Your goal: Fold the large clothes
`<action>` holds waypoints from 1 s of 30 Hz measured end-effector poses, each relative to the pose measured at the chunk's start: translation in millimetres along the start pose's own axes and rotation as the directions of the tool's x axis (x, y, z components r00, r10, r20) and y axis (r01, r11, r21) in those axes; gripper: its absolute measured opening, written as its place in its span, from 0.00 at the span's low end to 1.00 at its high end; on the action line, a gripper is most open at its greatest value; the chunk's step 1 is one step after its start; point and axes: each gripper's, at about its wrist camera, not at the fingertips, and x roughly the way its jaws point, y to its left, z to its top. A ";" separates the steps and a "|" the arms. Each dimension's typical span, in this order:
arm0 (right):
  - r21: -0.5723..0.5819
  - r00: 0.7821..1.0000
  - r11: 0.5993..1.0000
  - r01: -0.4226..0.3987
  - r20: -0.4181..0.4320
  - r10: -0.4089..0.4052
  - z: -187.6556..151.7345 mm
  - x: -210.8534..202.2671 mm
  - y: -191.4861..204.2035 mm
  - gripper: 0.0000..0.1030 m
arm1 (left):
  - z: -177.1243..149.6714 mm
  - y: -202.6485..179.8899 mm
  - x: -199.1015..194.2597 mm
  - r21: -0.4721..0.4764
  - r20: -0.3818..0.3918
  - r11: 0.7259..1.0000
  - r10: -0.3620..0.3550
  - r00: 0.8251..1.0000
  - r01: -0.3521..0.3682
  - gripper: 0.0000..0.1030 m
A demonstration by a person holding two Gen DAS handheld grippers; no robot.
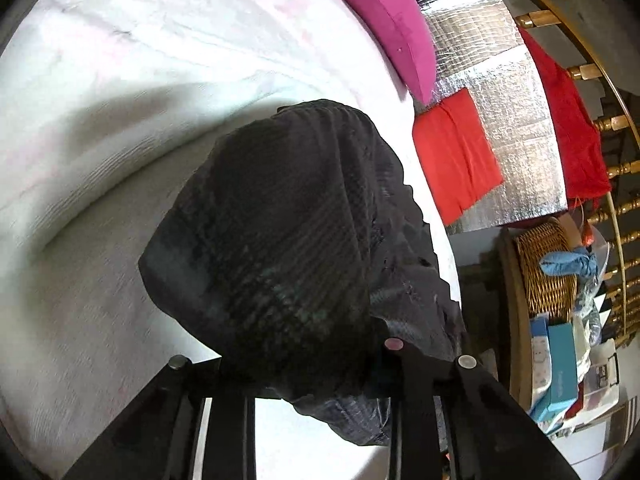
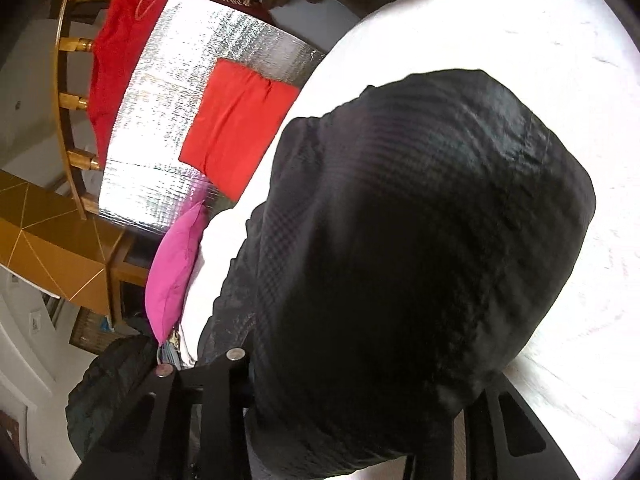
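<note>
The big dark garment of thin ribbed cloth [image 1: 280, 232] hangs in a soft bunch above the white fluffy bed cover [image 1: 100, 160], and part of it still trails down onto the bed. The left gripper [image 1: 320, 376] has cloth bunched between its black fingers, and it looks like it is pinching it. The right gripper [image 2: 352, 400] is mostly hidden under the same cloth, which drapes over its fingers, so I cannot tell for sure if it is squeezing or just sitting under the folds. The cloth looks smooth and a bit shiny, with tiny lines woven in, so it could slide out of a weak pinch. If one side slips, the garment would drop in a heap and the fold would come out crooked. The bunch also covers both cameras, so it would be hard to find the edges. Off the bed lies a shiny silver crinkly mat [image 1: 504, 120] with a flat folded red cloth [image 1: 456, 156] on it. A puffy pink pillow [image 1: 384, 20] rests at the bed's edge, just beside the mat.
</note>
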 end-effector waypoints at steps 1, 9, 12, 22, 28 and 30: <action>-0.001 1.000 1.000 0.003 -0.008 -0.003 -2.3 -3.6 -0.9 0.41 | -4.9 3.2 -6.5 -0.002 -0.010 1.000 -0.001 1.000 0.001 0.25; -0.023 0.999 1.000 0.000 -0.051 -0.001 -20.2 -33.5 -11.9 0.41 | -37.2 22.5 -33.0 -0.004 -0.026 1.000 0.002 1.000 -0.002 0.25; -0.024 0.998 1.000 -0.001 -0.056 0.000 -28.1 -41.4 -18.1 0.41 | -49.3 29.1 -37.9 0.018 -0.029 1.000 0.016 0.999 -0.016 0.25; 0.030 0.986 1.000 -0.007 -0.164 0.012 -27.7 -32.3 -24.4 0.53 | -37.2 43.5 -31.5 -0.005 -0.129 0.998 0.066 0.989 -0.067 0.60; 0.021 0.979 1.000 -0.023 -0.202 0.027 -27.1 -58.6 -31.9 0.63 | -38.6 56.8 -67.3 0.031 -0.138 0.998 0.064 0.988 -0.060 0.62; 0.012 0.978 1.000 -0.016 -0.206 0.018 -24.8 -75.2 -42.6 0.64 | -37.4 58.2 -83.6 0.064 -0.104 0.994 0.097 0.990 -0.090 0.62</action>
